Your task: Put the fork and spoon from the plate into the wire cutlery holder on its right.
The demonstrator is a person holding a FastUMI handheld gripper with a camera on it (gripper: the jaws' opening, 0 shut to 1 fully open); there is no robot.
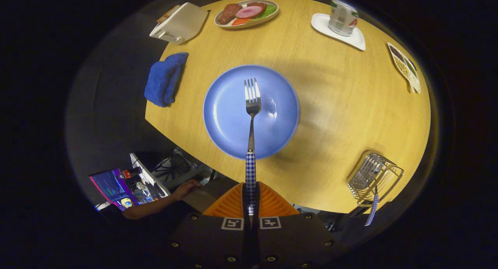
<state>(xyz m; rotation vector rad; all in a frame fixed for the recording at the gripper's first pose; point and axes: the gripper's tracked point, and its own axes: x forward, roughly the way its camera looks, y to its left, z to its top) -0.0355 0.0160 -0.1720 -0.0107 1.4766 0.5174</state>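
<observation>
My gripper (251, 195) is shut on the checked handle of the fork (252, 117), which sticks straight out ahead of the fingers with its tines over the blue plate (229, 113). The fork hangs well above the plate, and the plate itself is bare. To the right of the fingers stands the wire cutlery holder (371, 175) near the table's front edge. A utensil with a checked handle (372, 208), likely the spoon, sits in it with the handle poking out toward me.
On the round wooden table (334, 105): a blue cloth (164, 79) left of the plate, a white toaster (179, 23), a dish of food (246, 13), a can on a white coaster (343, 16), a small snack dish (404, 66). A person's arm (163, 201) and a screen (113, 187) lie below left.
</observation>
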